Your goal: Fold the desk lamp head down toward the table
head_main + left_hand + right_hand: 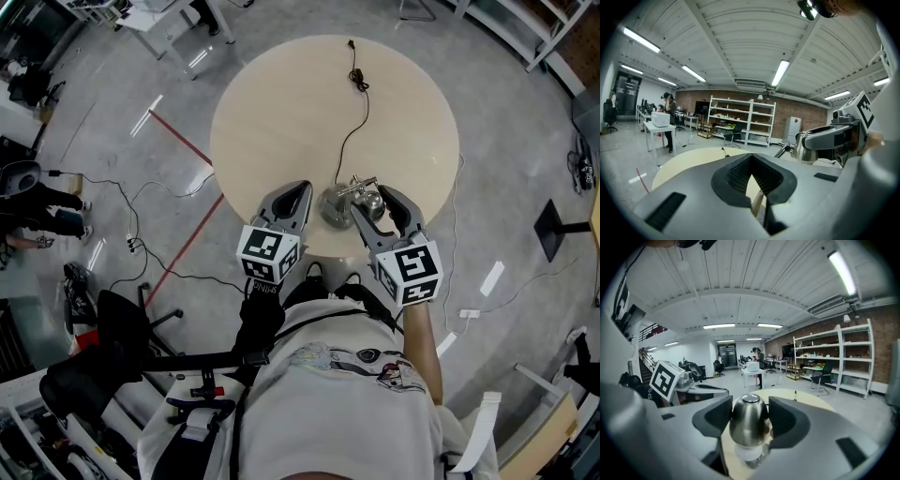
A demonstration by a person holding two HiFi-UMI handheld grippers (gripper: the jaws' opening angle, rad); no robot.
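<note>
A chrome desk lamp stands near the front edge of the round wooden table point(281, 103). Its base point(333, 208) sits just left of its bulb-shaped head point(373, 202). My right gripper point(375, 193) is open, with the lamp head point(748, 420) between its two black pads point(715, 416), which flank it closely on both sides. My left gripper point(298, 190) is shut and empty, hovering over the table edge just left of the base. From the left gripper view, the lamp head point(802, 147) shows to the right, beyond the closed tips of the left gripper point(751, 155).
The lamp's black cord point(352, 131) runs across the table to its far edge. Cables and a red line point(183, 141) lie on the floor to the left, with a black chair point(112, 319) at the lower left. Shelves point(740, 119) and a person point(669, 108) stand far off.
</note>
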